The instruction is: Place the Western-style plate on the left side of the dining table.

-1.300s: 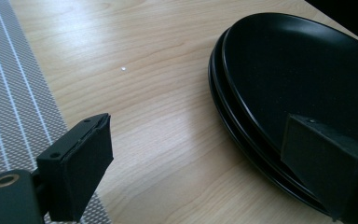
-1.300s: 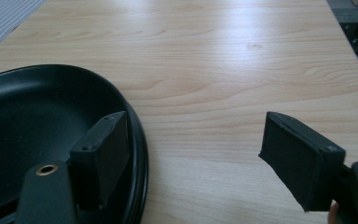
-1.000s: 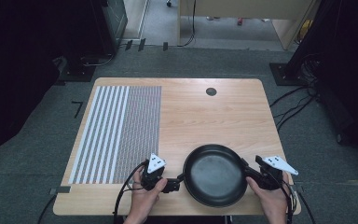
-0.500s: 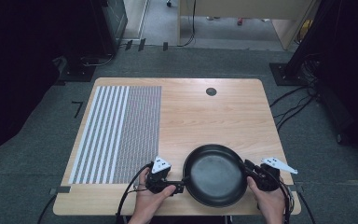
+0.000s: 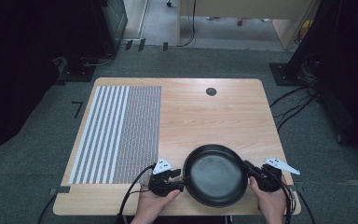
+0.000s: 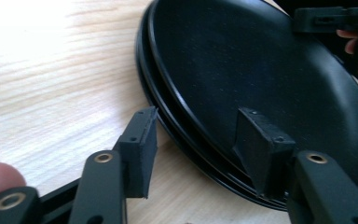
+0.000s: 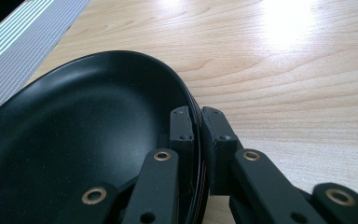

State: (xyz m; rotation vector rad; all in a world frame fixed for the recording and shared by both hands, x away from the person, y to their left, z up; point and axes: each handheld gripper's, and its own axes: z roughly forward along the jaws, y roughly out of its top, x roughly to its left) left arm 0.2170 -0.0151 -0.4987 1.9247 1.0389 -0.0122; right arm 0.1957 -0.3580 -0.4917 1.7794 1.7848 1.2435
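at the desk's [image 5: 223, 112] near edge sits the black plate [image 5: 216, 175]. the left claw [image 6: 198, 144] straddles its rim, just closing, not yet pinching. the right claw [image 7: 198, 126] clamps the rim; stiff, slick, probably breakable.

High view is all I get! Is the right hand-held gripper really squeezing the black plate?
Observer: Yes. The right hand-held gripper is shut on the plate at its rim, one jaw inside and one outside.
Operator: What about the left one?
Observer: The left hand-held gripper has just been closing. The rim is between its jaws, but they are not pinching it yet.
Operator: Is it just one plate?
Observer: In the left gripper view the rim shows layered edges. I cannot tell whether that means a stack.
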